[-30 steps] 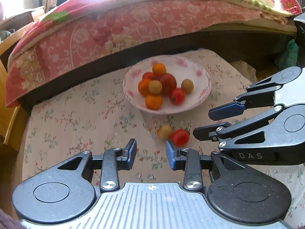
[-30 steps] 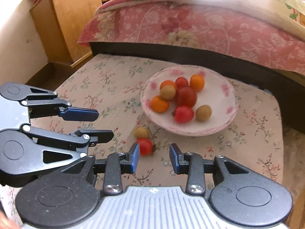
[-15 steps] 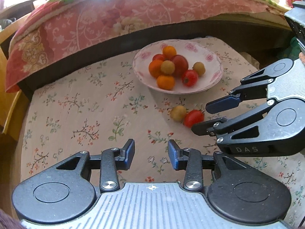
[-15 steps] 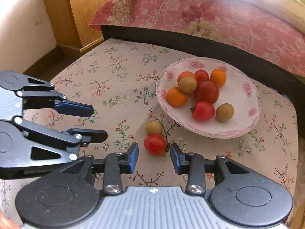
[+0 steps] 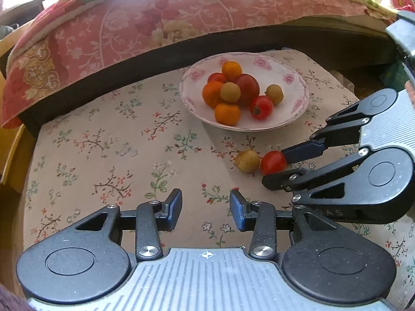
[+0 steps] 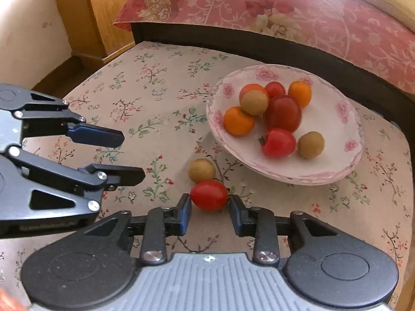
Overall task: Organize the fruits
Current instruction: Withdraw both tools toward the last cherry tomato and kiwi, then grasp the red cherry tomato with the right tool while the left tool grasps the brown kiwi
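A white floral plate [image 5: 298, 106] [image 6: 347, 160] holds several fruits: oranges, red tomatoes and tan longans. A red tomato [image 5: 273, 162] [image 6: 209, 195] and a tan longan [image 5: 247, 160] [image 6: 201, 170] lie side by side on the floral cloth in front of the plate. My right gripper [image 6: 209, 207] [image 5: 275, 167] is open, its fingertips on either side of the loose tomato. My left gripper [image 5: 205, 208] [image 6: 129, 153] is open and empty, over the cloth to the left of the loose fruits.
The floral-clothed table [image 5: 103, 155] stands against a bed with a pink floral quilt [image 5: 155, 20]. A wooden cabinet [image 6: 103, 13] stands at the far left. The table edge drops off at left [image 5: 28, 160] and right [image 6: 407, 207].
Both grippers have moved forward and lower toward the loose fruits. The right gripper's fingers now straddle the red tomato, which was ahead of them before. Both stayed open.
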